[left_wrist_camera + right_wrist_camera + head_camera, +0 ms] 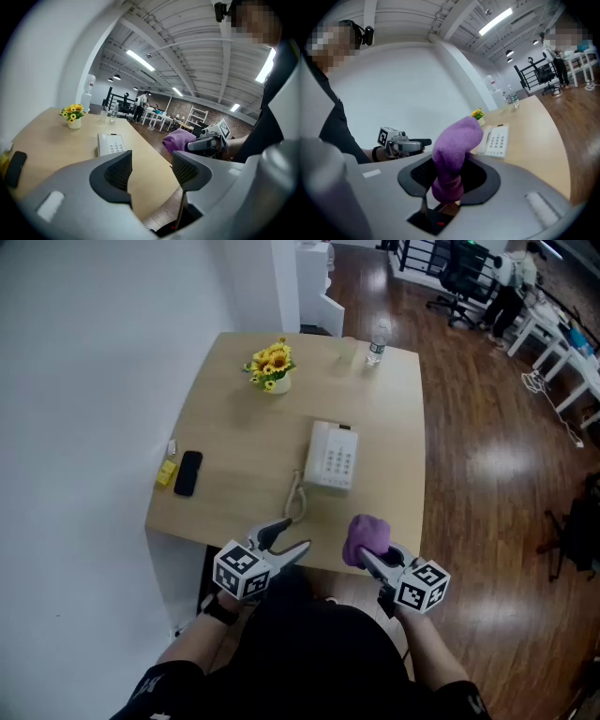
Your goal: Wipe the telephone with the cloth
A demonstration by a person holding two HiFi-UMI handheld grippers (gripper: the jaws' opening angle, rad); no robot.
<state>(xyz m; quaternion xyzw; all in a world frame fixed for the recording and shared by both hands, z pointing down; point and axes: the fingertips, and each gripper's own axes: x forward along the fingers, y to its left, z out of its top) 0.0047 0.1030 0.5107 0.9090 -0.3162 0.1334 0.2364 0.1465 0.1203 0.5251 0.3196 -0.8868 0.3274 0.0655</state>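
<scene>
At the table's (pixel 234 418) near edge, the right gripper (pixel 373 562) is clamping a bunched purple cloth (pixel 366 537) between its jaws, while the left gripper (pixel 298 534) is hovering beside it, jaws apart and empty. The white telephone (pixel 332 456) is sitting mid-table, apparently not yet wiped. Next, the cloth needs carrying forward and pressing onto the keypad.
</scene>
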